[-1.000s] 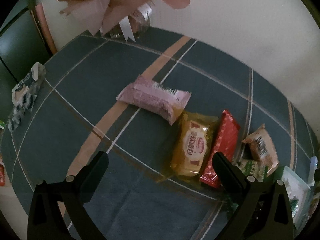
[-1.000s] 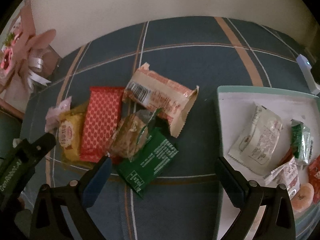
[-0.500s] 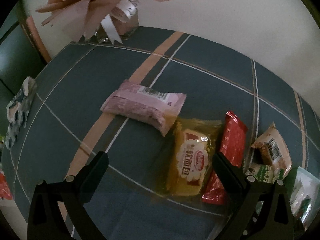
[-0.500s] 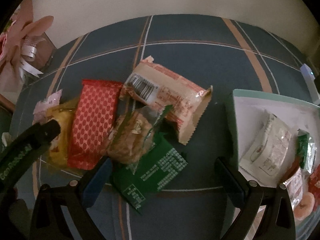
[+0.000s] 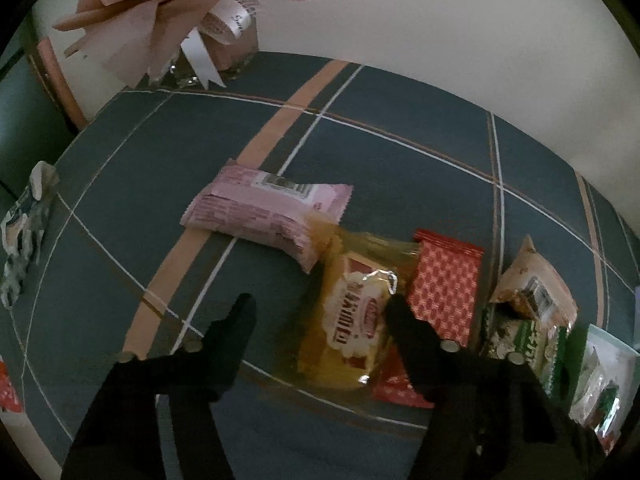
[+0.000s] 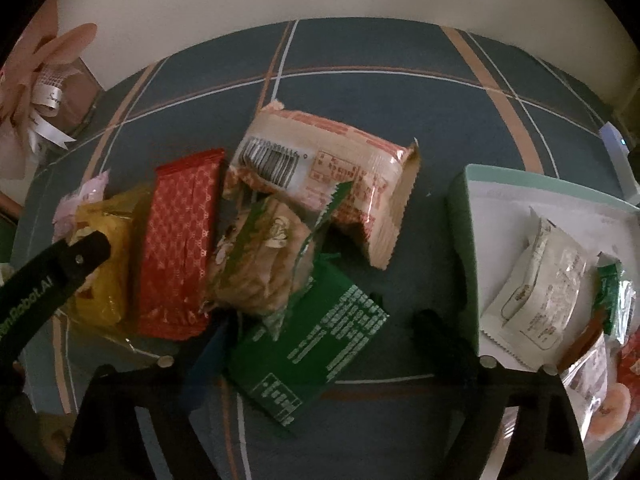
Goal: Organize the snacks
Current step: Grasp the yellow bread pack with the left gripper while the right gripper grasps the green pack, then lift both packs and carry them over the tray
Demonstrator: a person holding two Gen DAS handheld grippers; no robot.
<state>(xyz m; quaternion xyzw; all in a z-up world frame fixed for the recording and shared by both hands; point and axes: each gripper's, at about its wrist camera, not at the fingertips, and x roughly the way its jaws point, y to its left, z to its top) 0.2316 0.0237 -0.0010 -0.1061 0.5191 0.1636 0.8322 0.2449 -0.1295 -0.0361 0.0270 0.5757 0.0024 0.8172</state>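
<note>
Task partly done, judging by the layout: several packets already lie in the pale tray (image 6: 460,216) at the right edge of the table (image 6: 380,92), including a white packet (image 6: 536,280) and a small green one (image 6: 612,296). A loose cluster is left on the blue checked cloth.

Right wrist view, near to far: right gripper (image 6: 320,328) points steeply down over the dark green packet (image 6: 312,340), which lies between its closing jaws. Left finger sits at the packet's left edge, right finger stands clear near the tray wall; no grip yet. Behind it a clear-wrapped biscuit packet (image 6: 260,264) overlaps the green one, then the red packet (image 6: 180,244), then the large beige packet (image 6: 328,184) farthest toward the wall.

Left wrist view: left gripper (image 5: 320,308) also points steeply down, jaws closing around the yellow packet (image 5: 348,320). Its right finger is at the packet's right edge against the red packet (image 5: 444,296); its left finger is apart from the wrapper, so nothing is held. Beyond lies the pink packet (image 5: 264,212), one corner touching the yellow one. A paper bouquet (image 5: 172,12) stands at the far left corner.

Left to do, I judge: all five or six loose packets go to the tray.
</note>
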